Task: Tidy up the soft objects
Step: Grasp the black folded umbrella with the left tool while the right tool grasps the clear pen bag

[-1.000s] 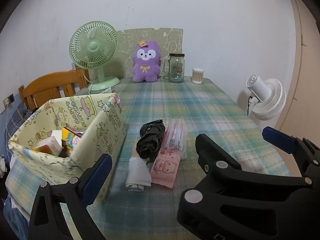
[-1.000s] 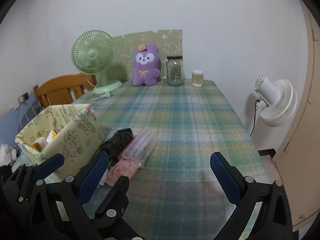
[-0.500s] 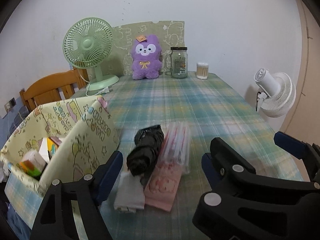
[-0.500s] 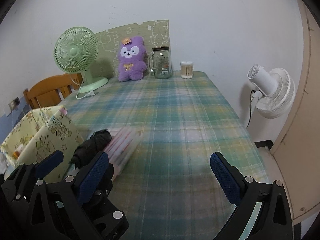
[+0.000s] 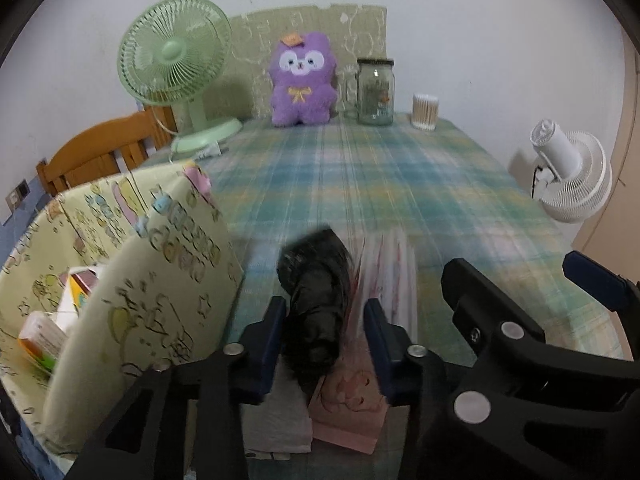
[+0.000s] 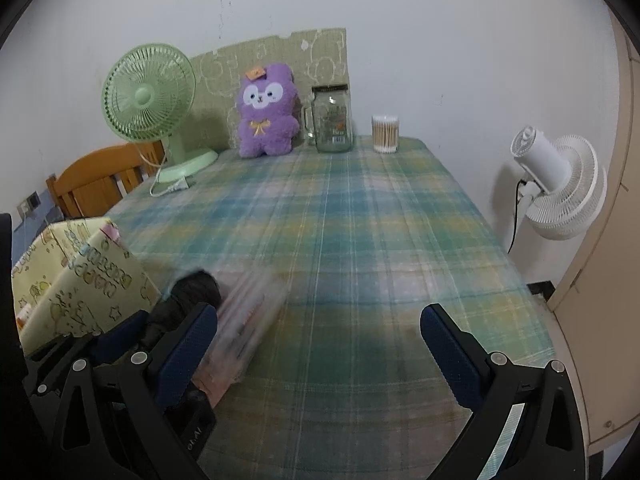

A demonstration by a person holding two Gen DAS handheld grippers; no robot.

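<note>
A black folded umbrella (image 5: 316, 300) lies on the plaid table, with a pink packet (image 5: 384, 280) to its right and a white folded cloth (image 5: 276, 428) at its near end. My left gripper (image 5: 326, 334) is open, its fingers on either side of the umbrella's near part. I cannot tell if the pads touch it. My right gripper (image 6: 320, 336) is open and empty above the table, to the right of these things; it also shows in the left wrist view (image 5: 520, 280). The umbrella (image 6: 188, 300) and packet (image 6: 248, 320) are blurred in the right wrist view.
A yellow patterned fabric bin (image 5: 132, 264) with boxes stands at the left. At the far end are a green fan (image 5: 176, 64), a purple plush toy (image 5: 302, 80), a glass jar (image 5: 375, 92) and a cotton swab tub (image 5: 425, 111). A white fan (image 5: 572, 176) stands off the table's right edge.
My left gripper has dropped and moved forward onto the umbrella, and its fingers have narrowed around it. My right gripper has shifted slightly and stays open.
</note>
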